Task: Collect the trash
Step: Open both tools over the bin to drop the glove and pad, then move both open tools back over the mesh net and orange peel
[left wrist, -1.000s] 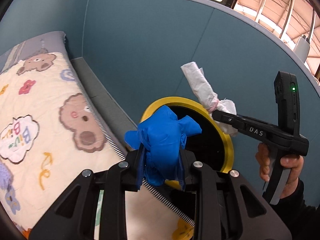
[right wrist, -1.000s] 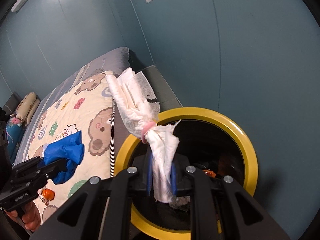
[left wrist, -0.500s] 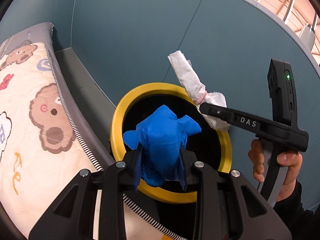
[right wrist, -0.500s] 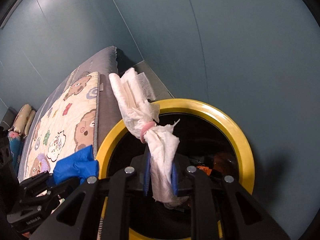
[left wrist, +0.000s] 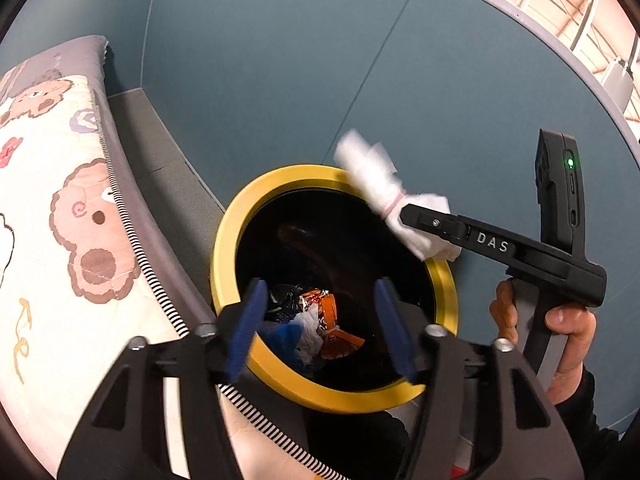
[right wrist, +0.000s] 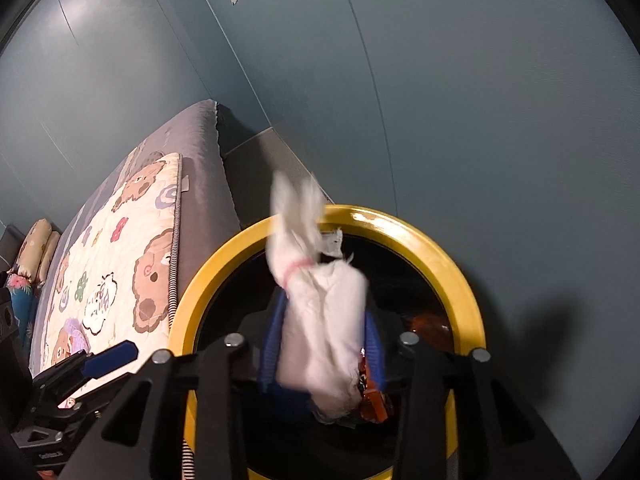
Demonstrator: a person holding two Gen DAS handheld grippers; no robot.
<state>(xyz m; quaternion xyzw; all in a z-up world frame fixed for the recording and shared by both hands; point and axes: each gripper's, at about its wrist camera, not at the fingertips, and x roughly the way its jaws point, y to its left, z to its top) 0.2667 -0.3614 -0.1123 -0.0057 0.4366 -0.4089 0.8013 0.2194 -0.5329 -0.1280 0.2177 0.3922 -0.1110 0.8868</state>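
Beside the bed (left wrist: 60,240), both fingers have just opened above the yellow-rimmed bin (left wrist: 224,248), white bundle (right wrist: 320,320) between the right pair.

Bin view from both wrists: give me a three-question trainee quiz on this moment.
1. True or false: the left gripper holds a blue glove.
2. What is in the right gripper? A) white wad B) orange wrapper C) nothing
3. What colour is the rim of the bin?

Key
1. False: its jaws have just been opening and nothing is between them.
2. A: the white wad is between jaws that have just been opening.
3. Yellow.
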